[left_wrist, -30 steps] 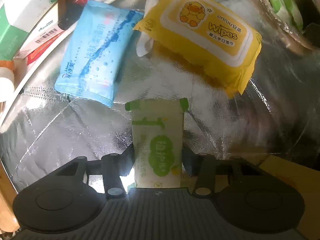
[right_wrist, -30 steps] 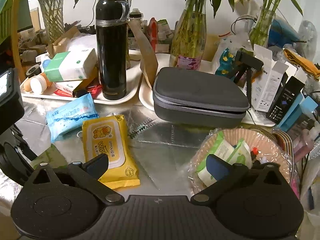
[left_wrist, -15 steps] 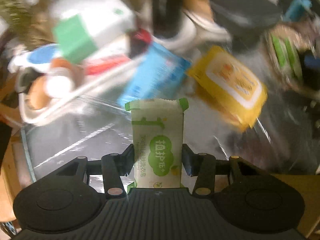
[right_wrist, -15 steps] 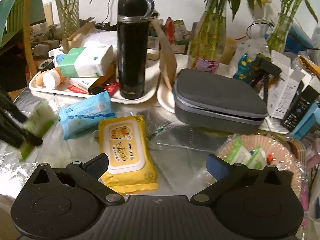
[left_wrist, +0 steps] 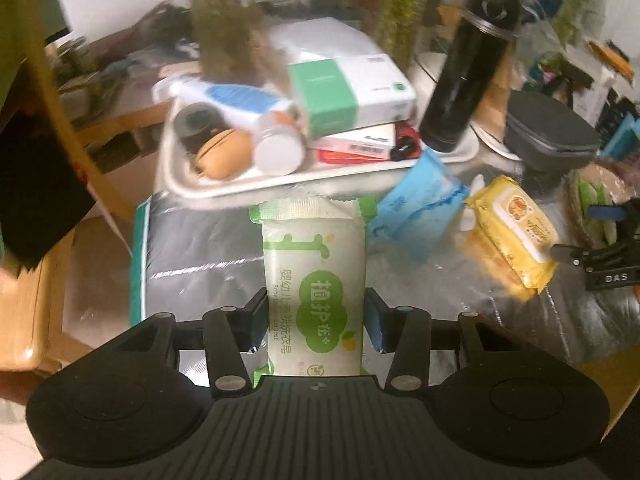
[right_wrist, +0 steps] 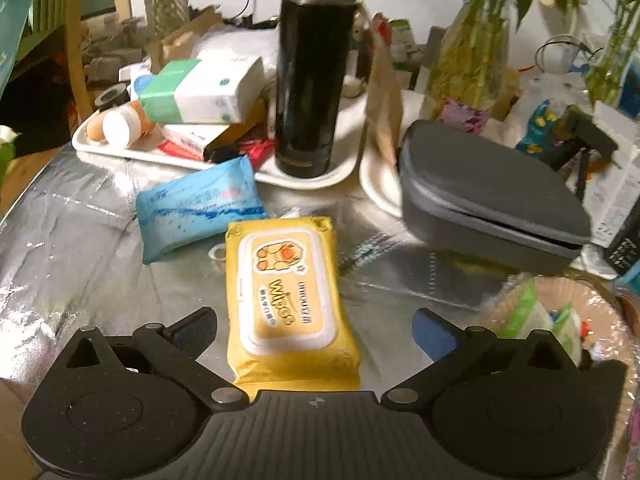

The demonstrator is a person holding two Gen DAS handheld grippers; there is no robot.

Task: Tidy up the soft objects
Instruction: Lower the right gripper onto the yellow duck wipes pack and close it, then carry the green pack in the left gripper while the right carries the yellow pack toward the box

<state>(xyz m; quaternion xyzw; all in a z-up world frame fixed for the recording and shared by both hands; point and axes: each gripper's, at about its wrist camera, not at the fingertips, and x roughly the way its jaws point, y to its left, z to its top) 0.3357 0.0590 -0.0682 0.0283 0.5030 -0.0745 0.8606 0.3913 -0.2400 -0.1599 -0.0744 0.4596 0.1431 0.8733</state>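
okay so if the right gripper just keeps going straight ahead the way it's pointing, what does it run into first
Most likely the yellow wipes pack. It lies flat on the table, straight ahead between the open right gripper fingers. Height is hard to judge; if the gripper clears it, the black thermos is next.

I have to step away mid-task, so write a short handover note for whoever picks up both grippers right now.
Left gripper: shut on the green soap packet, lifted off the table.
Right gripper: open, empty, lined up over the yellow wipes pack.
Blue tissue pack lies on the foil table beside the yellow one.
Basket on the right already holds green packets.
Left: likely bring the soap packet, yellow pack and blue pack to the basket.
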